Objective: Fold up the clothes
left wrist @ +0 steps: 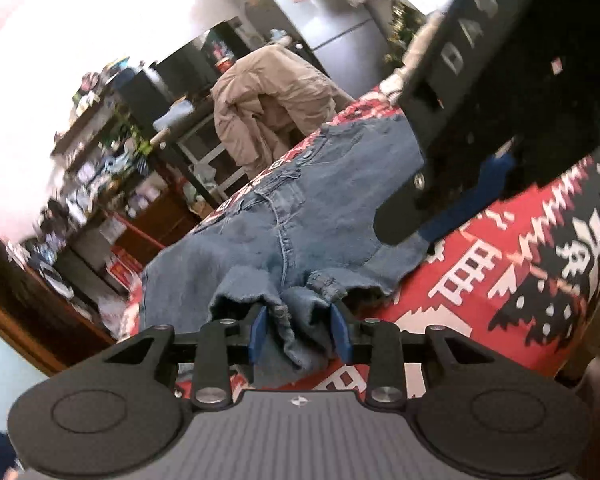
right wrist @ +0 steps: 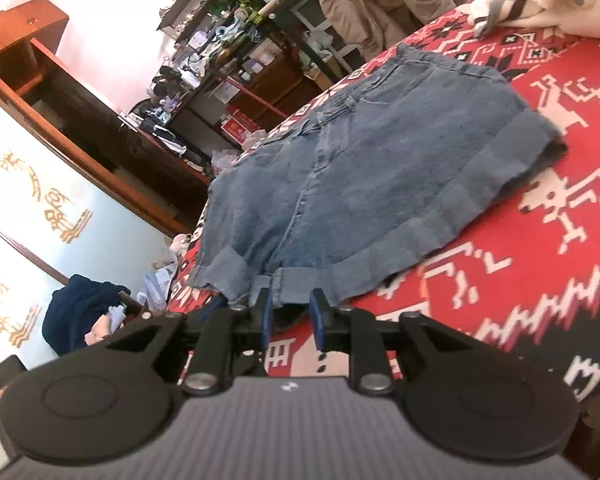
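While both claws sit at the near hem of the garment, the details run as follows.

Left gripper [left wrist: 300, 330]: jaws parted; a bunched fold of frayed hem lies between the blue pads [left wrist: 260, 330], which do not visibly press it, so it looks released.
Right gripper [right wrist: 291, 318]: jaws parted at the cuffed hem edge; the pads stand off the cloth, nothing clamped.
Denim shorts [right wrist: 380, 168]: spread flat on the patterned cloth, waistband at the far side, rolled cuffs toward the claws; near edge rumpled at the left claw.
Red patterned cover [right wrist: 540, 260]: lies under the shorts, with white and black motifs.
White garment [right wrist: 560, 4]: heaped at the far corner of the cover, apart from the shorts.
Beige coat [left wrist: 268, 100]: draped beyond the far edge.
Shelves [right wrist: 220, 48]: cluttered, in the background.
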The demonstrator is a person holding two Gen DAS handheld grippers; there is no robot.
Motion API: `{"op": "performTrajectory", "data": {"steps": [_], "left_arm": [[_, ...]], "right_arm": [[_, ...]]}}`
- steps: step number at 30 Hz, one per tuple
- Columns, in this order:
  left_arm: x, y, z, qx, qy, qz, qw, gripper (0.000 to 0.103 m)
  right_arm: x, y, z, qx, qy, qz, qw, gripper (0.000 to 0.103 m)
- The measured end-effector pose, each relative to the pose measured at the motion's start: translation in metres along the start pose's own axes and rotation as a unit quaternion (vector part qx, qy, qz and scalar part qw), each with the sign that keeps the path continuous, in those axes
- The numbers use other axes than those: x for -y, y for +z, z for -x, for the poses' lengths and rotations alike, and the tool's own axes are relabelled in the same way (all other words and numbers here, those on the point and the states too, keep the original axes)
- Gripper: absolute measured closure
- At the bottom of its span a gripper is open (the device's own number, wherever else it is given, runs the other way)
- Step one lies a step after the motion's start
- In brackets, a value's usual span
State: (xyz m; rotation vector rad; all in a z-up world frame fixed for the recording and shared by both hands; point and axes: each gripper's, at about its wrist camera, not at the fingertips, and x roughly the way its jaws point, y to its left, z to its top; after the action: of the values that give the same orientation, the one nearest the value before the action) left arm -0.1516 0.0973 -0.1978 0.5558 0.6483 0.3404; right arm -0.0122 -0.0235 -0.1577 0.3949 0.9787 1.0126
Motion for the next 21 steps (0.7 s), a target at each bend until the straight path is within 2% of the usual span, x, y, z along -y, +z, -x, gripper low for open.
{"op": "performTrajectory", "data": {"steps": [4, 9, 11, 13, 15, 18, 21], "left_arm": [[0.009, 0.005, -0.009, -0.004, 0.018, -0.037, 0.9992, 0.065], [0.009, 0.011, -0.017, -0.003, 0.058, -0.051, 0.9970, 0.067], [0.008, 0.014, -0.019, -0.001, 0.062, -0.051, 0.9968, 0.072], [0.009, 0.016, -0.021, 0.000, 0.060, -0.054, 0.9968, 0.087], [0.011, 0.017, -0.021, 0.002, 0.064, -0.056, 0.9964, 0.092], [0.003, 0.022, -0.017, -0.001, 0.071, -0.012, 0.9974, 0.094], [-0.015, 0.027, -0.012, -0.011, 0.077, 0.056, 0.9954, 0.094]], "right_arm": [[0.011, 0.002, 0.007, 0.004, 0.001, -0.011, 1.000, 0.076], [0.022, 0.007, 0.017, 0.016, -0.009, -0.008, 1.000, 0.076], [0.027, 0.009, 0.022, 0.019, -0.018, -0.005, 1.000, 0.076], [0.033, 0.012, 0.027, 0.024, -0.029, -0.002, 0.999, 0.076], [0.039, 0.017, 0.031, 0.030, -0.039, -0.008, 0.999, 0.076], [0.049, 0.022, 0.038, 0.044, -0.065, -0.009, 0.997, 0.076], [0.054, 0.031, 0.046, 0.063, -0.125, 0.026, 0.990, 0.076]]}}
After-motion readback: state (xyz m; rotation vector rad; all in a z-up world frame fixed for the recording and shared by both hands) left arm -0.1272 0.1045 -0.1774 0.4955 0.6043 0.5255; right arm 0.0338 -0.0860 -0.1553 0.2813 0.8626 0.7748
